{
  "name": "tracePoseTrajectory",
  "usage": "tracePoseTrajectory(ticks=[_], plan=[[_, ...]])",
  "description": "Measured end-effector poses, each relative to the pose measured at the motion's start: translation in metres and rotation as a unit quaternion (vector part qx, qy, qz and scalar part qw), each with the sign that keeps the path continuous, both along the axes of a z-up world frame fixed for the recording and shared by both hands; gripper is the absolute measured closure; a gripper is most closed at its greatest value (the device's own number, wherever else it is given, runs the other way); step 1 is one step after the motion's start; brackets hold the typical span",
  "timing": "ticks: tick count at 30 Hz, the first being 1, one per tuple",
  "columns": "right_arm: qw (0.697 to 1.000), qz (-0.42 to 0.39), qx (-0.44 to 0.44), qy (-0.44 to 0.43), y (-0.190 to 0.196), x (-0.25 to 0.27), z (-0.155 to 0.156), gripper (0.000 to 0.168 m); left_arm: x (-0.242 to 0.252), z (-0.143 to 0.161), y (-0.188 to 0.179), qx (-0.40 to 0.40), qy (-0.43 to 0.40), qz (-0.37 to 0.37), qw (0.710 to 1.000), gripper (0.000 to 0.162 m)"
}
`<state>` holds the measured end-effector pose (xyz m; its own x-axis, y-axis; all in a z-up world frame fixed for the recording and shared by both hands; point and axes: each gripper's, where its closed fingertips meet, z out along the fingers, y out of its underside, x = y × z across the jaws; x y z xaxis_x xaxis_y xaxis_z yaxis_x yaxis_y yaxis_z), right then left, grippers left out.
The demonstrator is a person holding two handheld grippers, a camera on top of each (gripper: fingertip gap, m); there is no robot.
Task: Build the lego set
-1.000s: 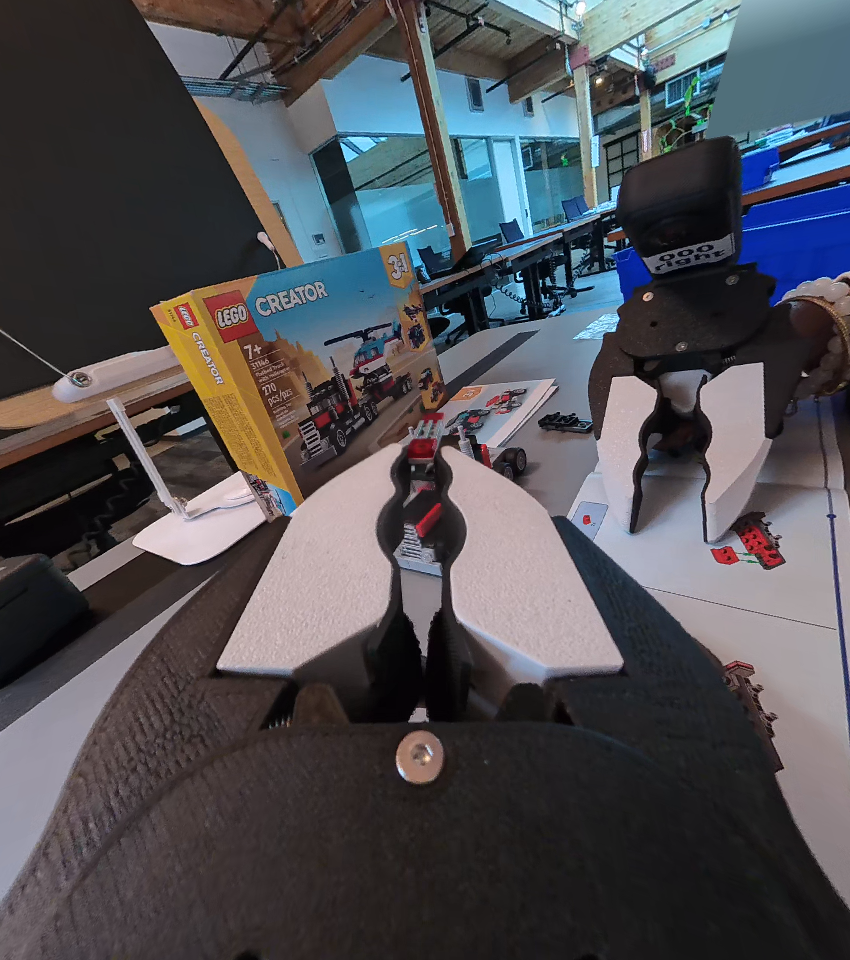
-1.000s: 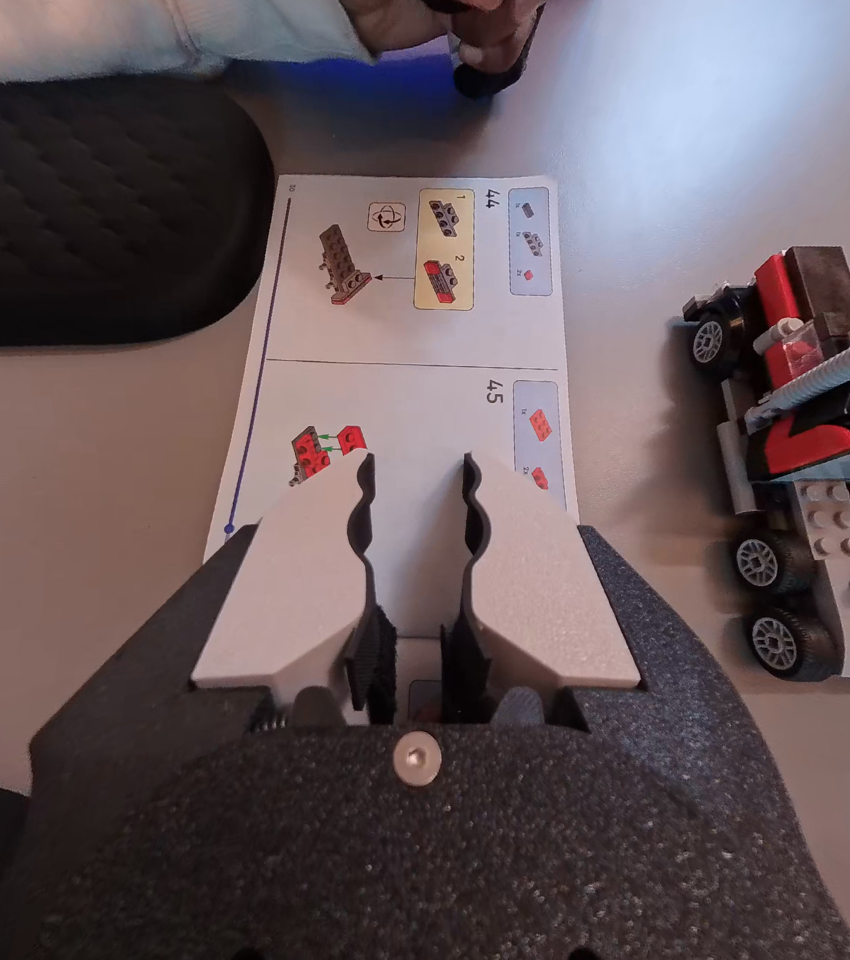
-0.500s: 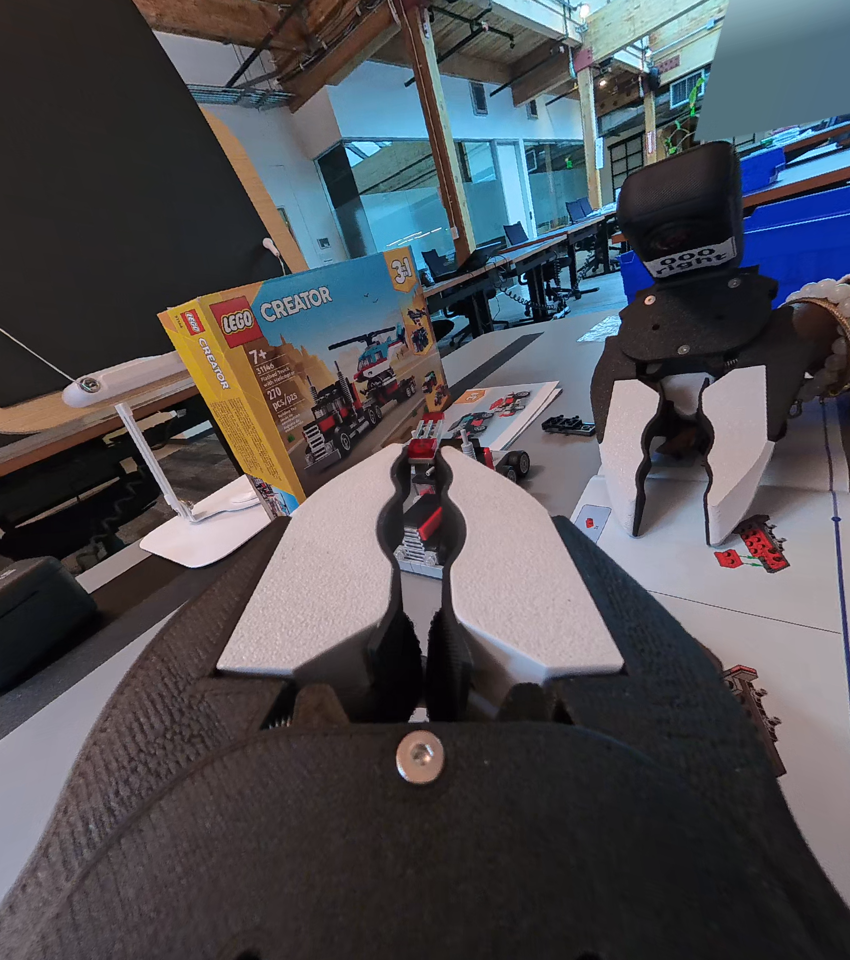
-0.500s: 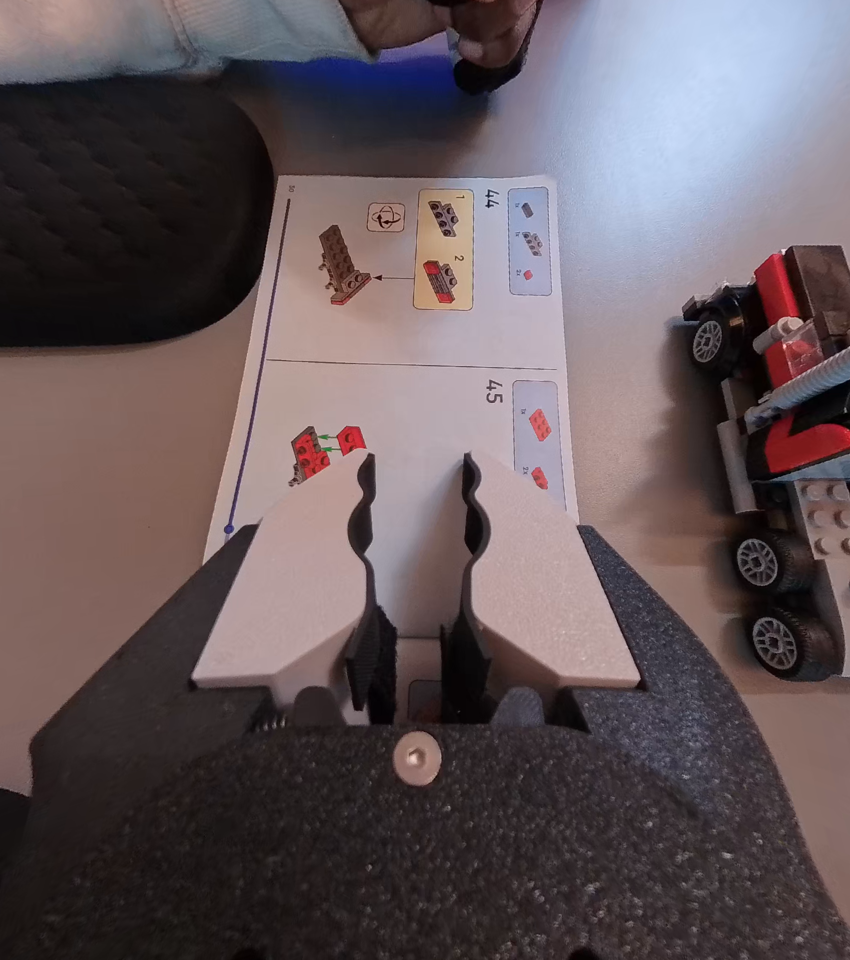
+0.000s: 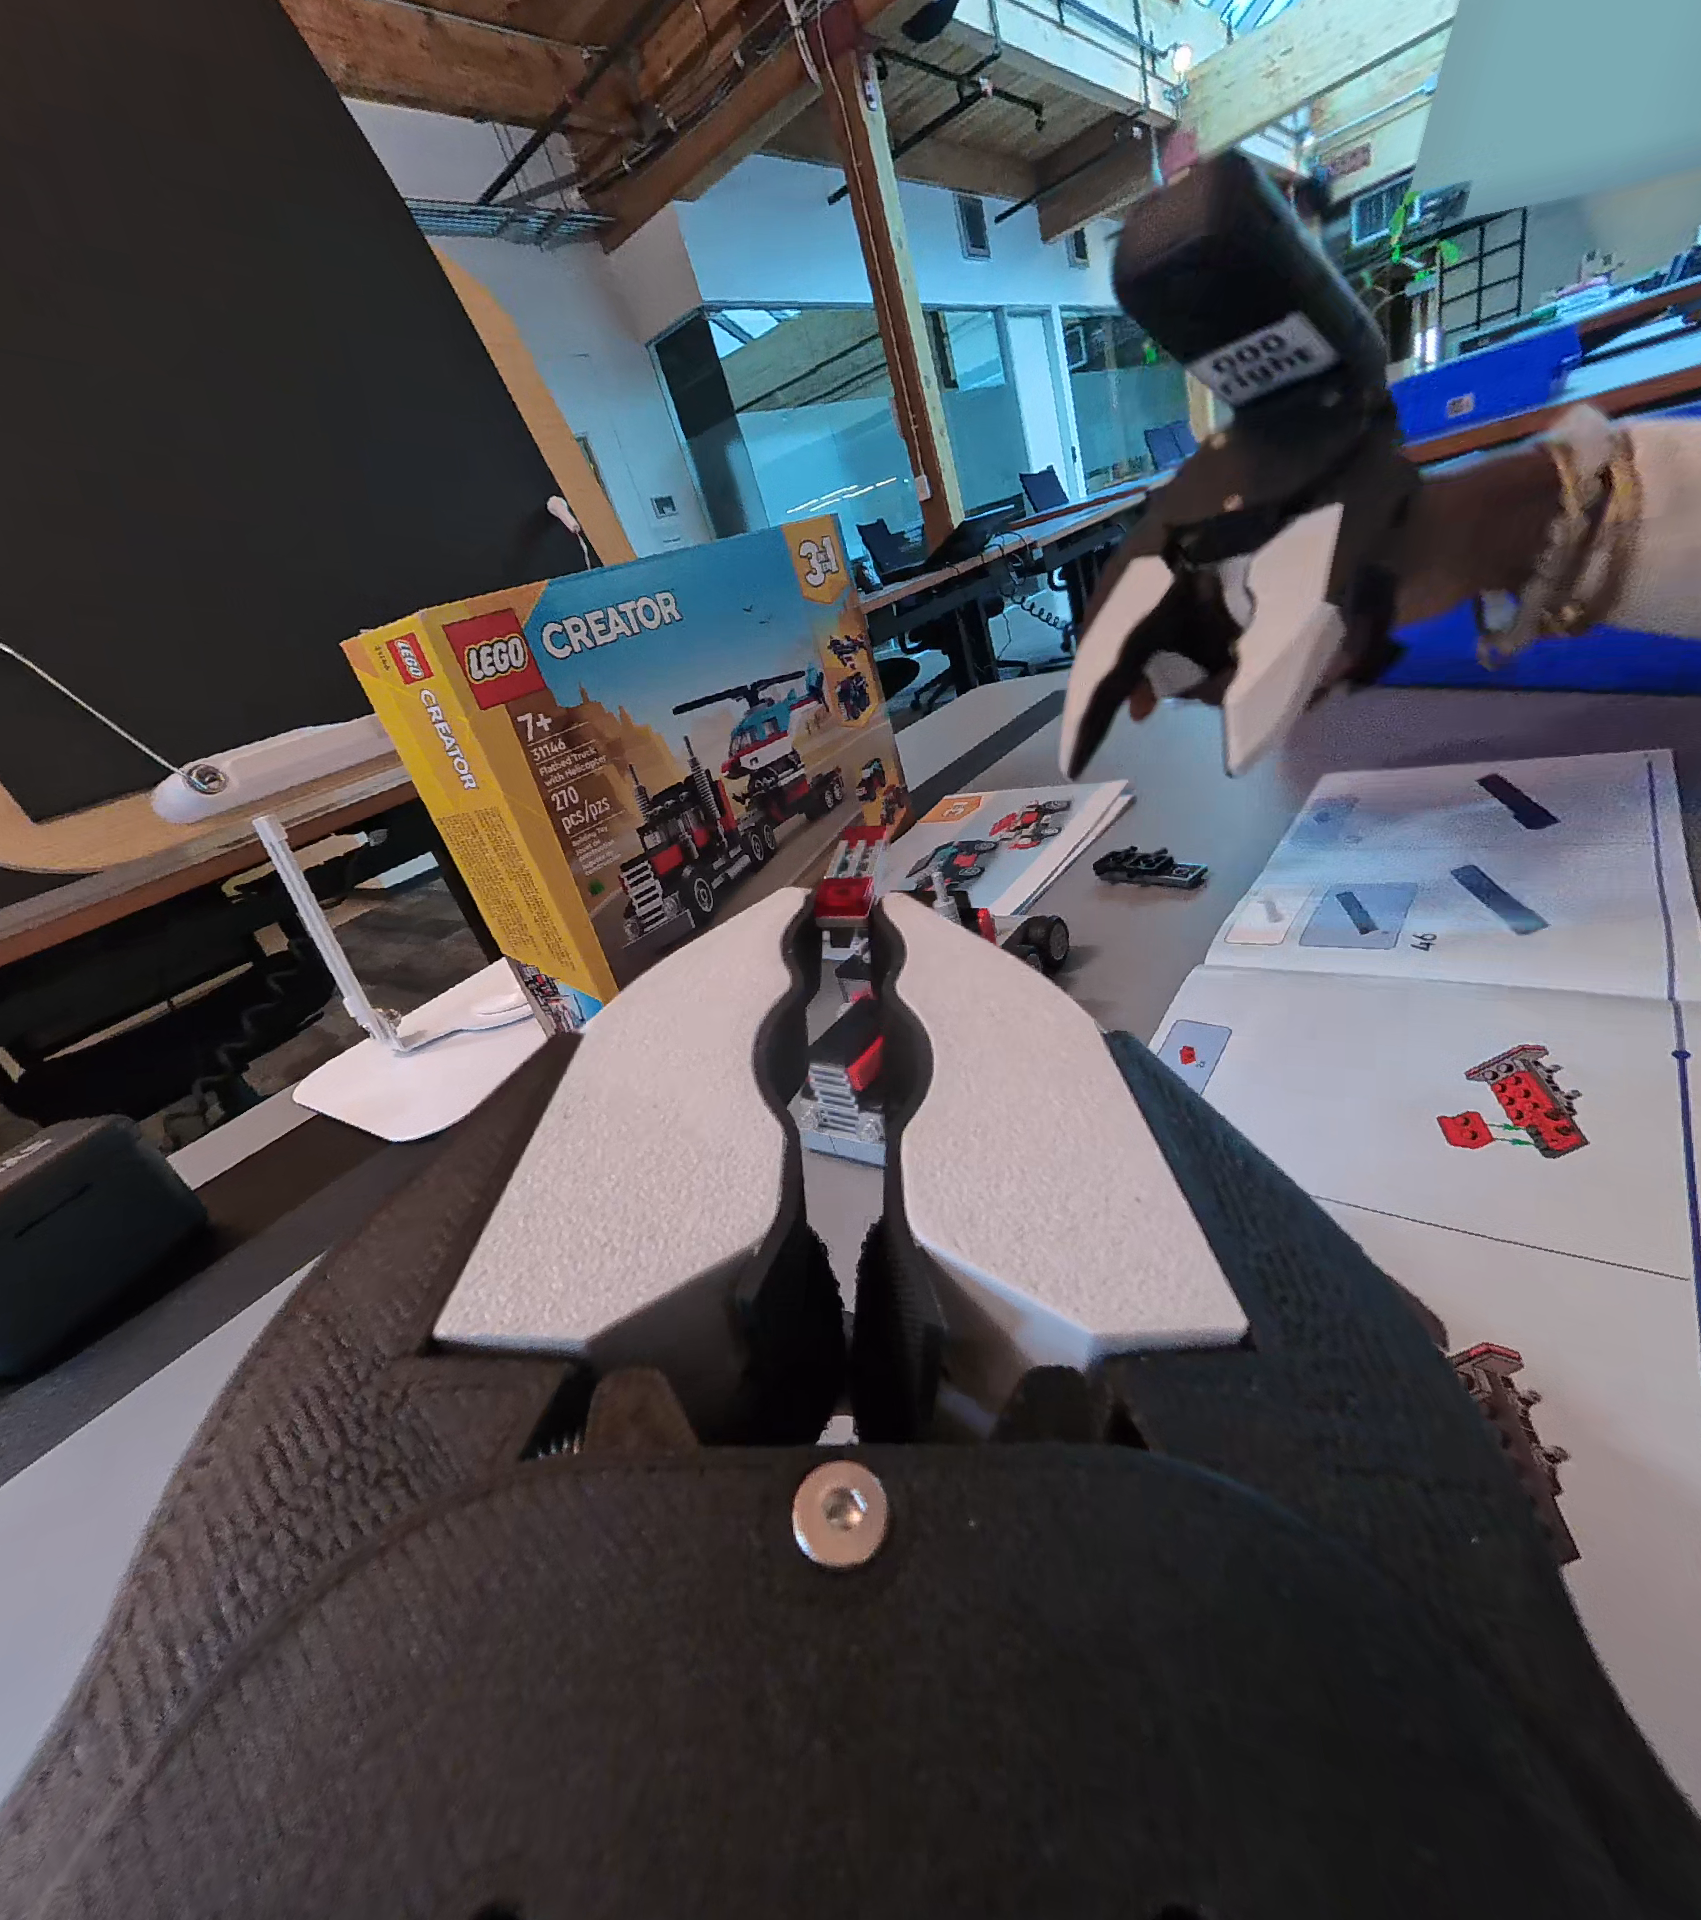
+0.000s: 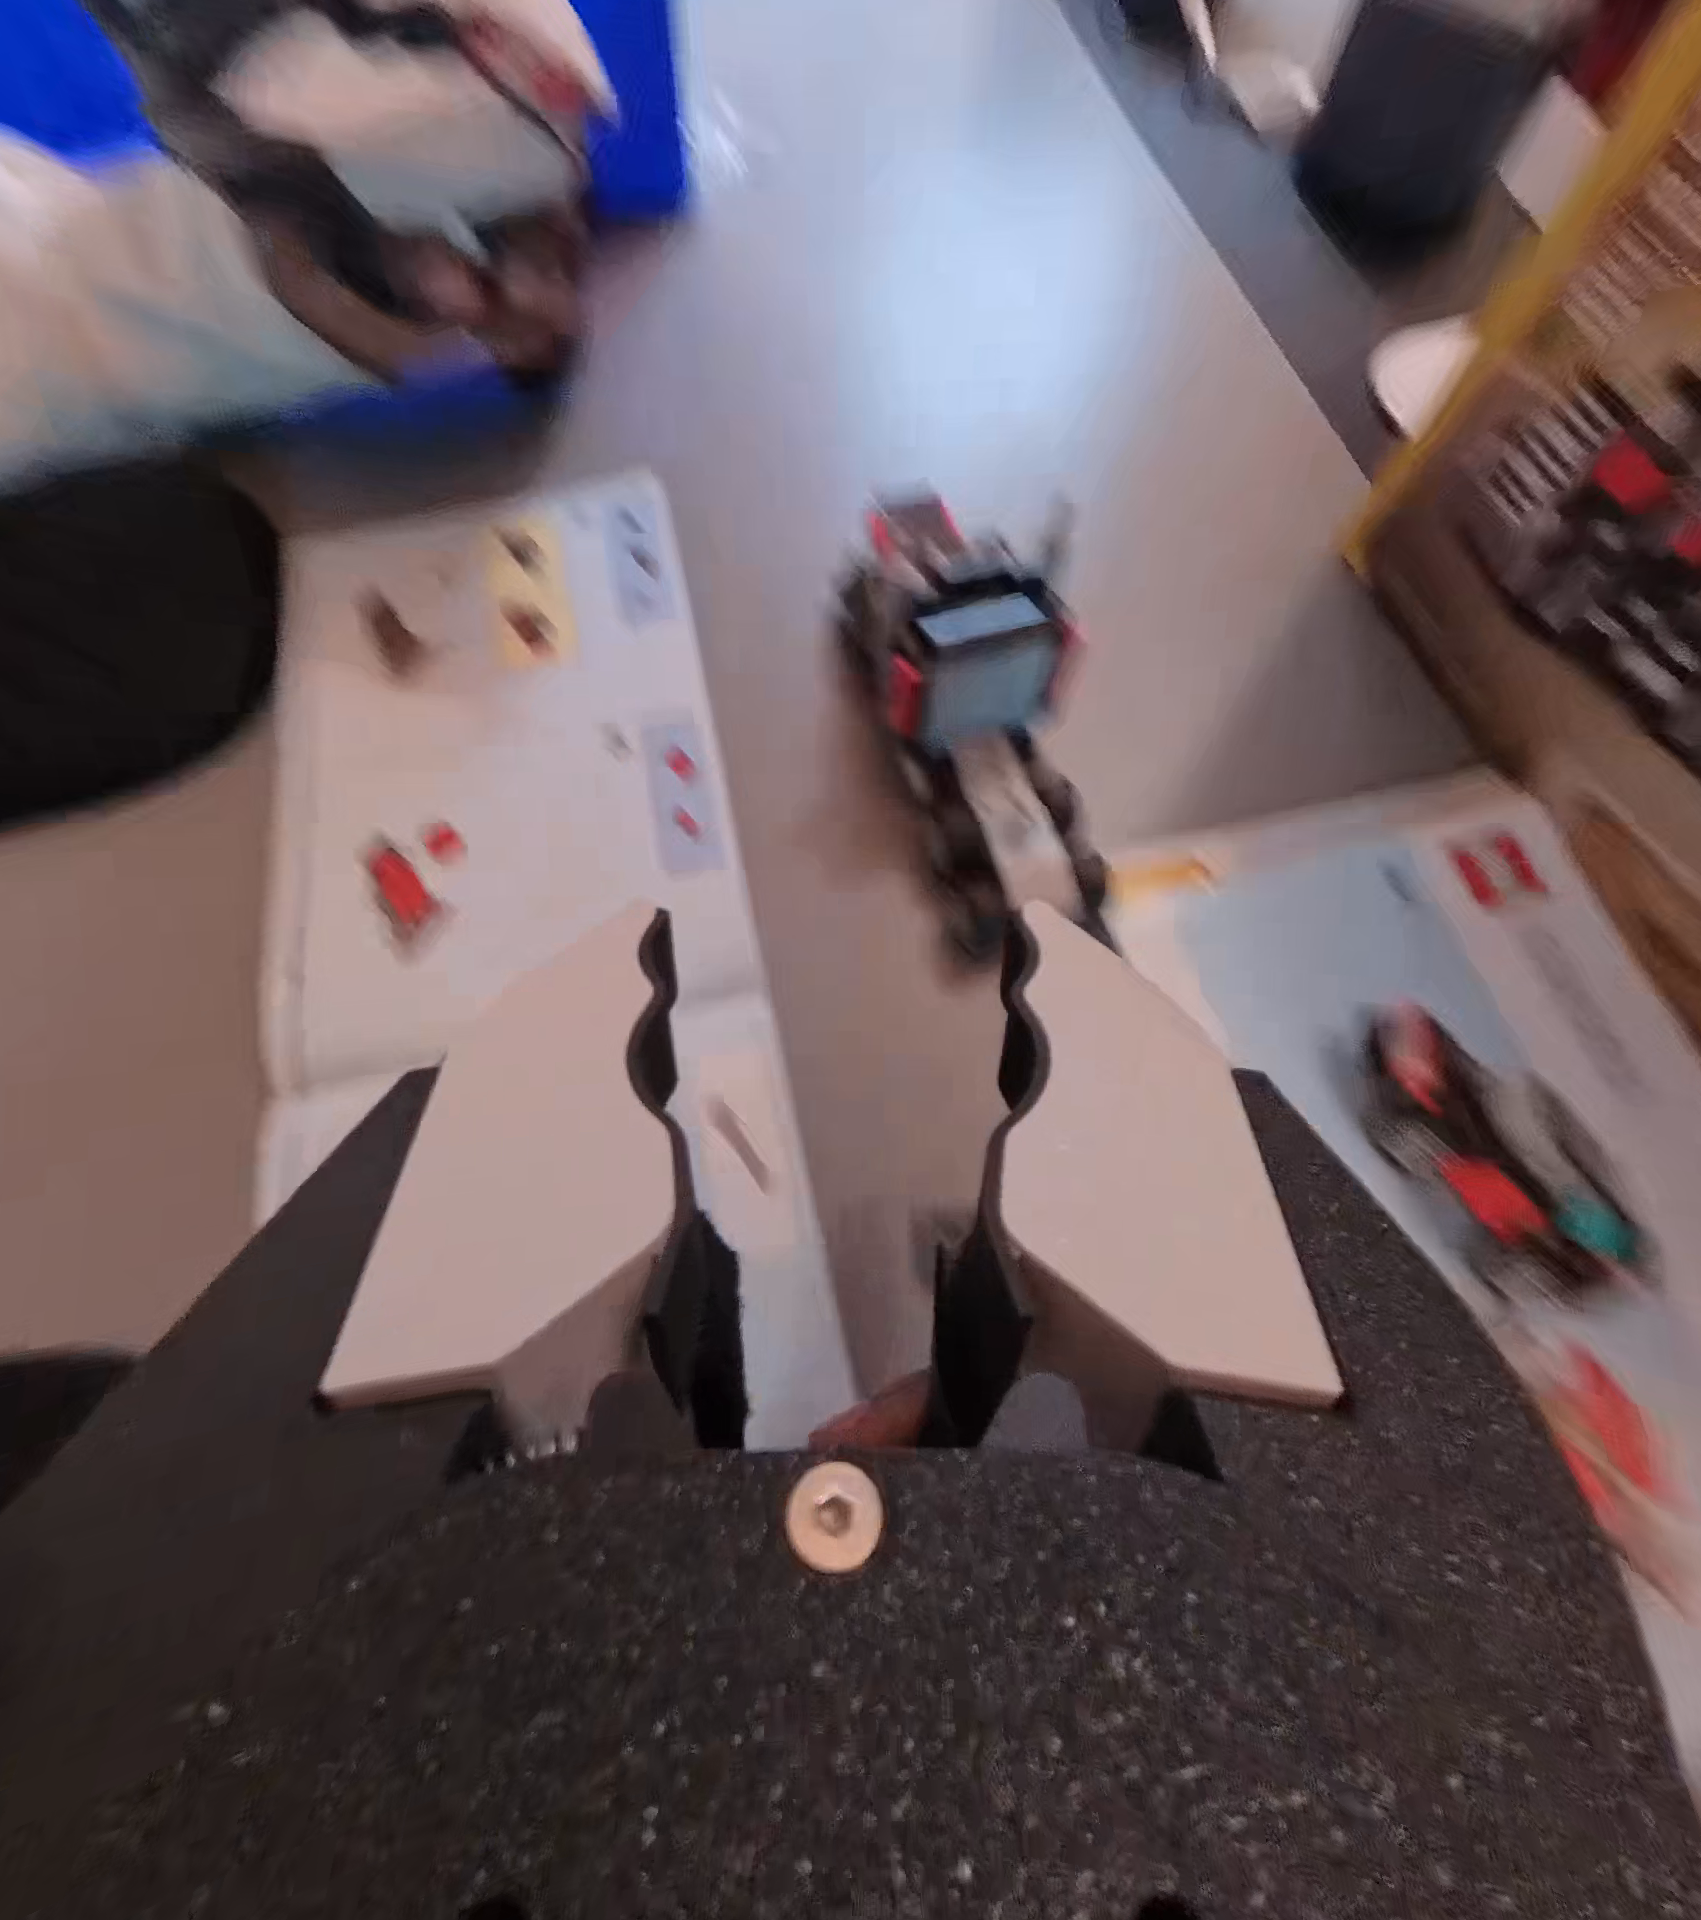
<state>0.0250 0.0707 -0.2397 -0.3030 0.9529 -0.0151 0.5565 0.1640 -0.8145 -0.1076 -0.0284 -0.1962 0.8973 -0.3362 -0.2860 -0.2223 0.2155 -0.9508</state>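
Note:
My left gripper [image 5: 846, 914] is shut on a small red and grey lego piece [image 5: 848, 891] at its fingertips, low over the table. It also shows blurred in the right wrist view [image 6: 472, 135]. The partly built red, black and grey truck [image 5: 1033, 935] stands just beyond it, in front of the set's box [image 5: 638, 748]. My right gripper [image 6: 838, 920] is open wide and empty. It hangs in the air [image 5: 1163, 743] above the open instruction booklet [image 5: 1448, 1091] and points toward the truck [image 6: 971, 665]. The right wrist view is motion-blurred.
A second booklet [image 5: 1022, 831] and a small black lego part [image 5: 1147, 865] lie behind the truck. A black pad [image 6: 67, 644] lies beside the open booklet [image 6: 513, 779]. A white stand [image 5: 410, 1070] and a dark case [image 5: 35, 1236] stand at the left table edge. Left tips to right tips: about 20 centimetres. The dark case [image 5: 35, 1236] is about 30 centimetres from my left fingertips.
My right gripper has lifted off the booklet, opened wider and swung toward the truck. My left gripper has stayed shut and barely moved.

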Motion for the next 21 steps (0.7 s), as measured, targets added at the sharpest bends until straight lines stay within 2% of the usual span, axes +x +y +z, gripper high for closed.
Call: tracePoseTrajectory(ticks=[3, 6, 10, 13, 21], plan=[[0.991, -0.039, 0.086, -0.089, 0.043, 0.031, -0.006, 0.113, 0.002, -0.002, 0.0, -0.004, 0.009, 0.001, 1.0, 0.154], [0.984, -0.022, 0.049, -0.168, 0.045, 0.053, -0.023, 0.109, 0.001, -0.001, 0.0, -0.004, 0.007, 0.0, 1.0, 0.154], [0.979, -0.011, 0.066, -0.194, 0.052, 0.046, -0.05, 0.105, 0.003, -0.003, 0.001, -0.007, 0.009, -0.002, 1.0, 0.154], [0.975, -0.021, 0.072, -0.209, 0.059, 0.041, -0.065, 0.111, 0.004, -0.003, 0.0, -0.007, 0.015, -0.001, 1.0, 0.154], [0.979, -0.022, 0.039, -0.197, 0.065, 0.037, -0.068, 0.119, 0.001, -0.002, 0.0, -0.006, 0.006, 0.001, 1.0, 0.154]])
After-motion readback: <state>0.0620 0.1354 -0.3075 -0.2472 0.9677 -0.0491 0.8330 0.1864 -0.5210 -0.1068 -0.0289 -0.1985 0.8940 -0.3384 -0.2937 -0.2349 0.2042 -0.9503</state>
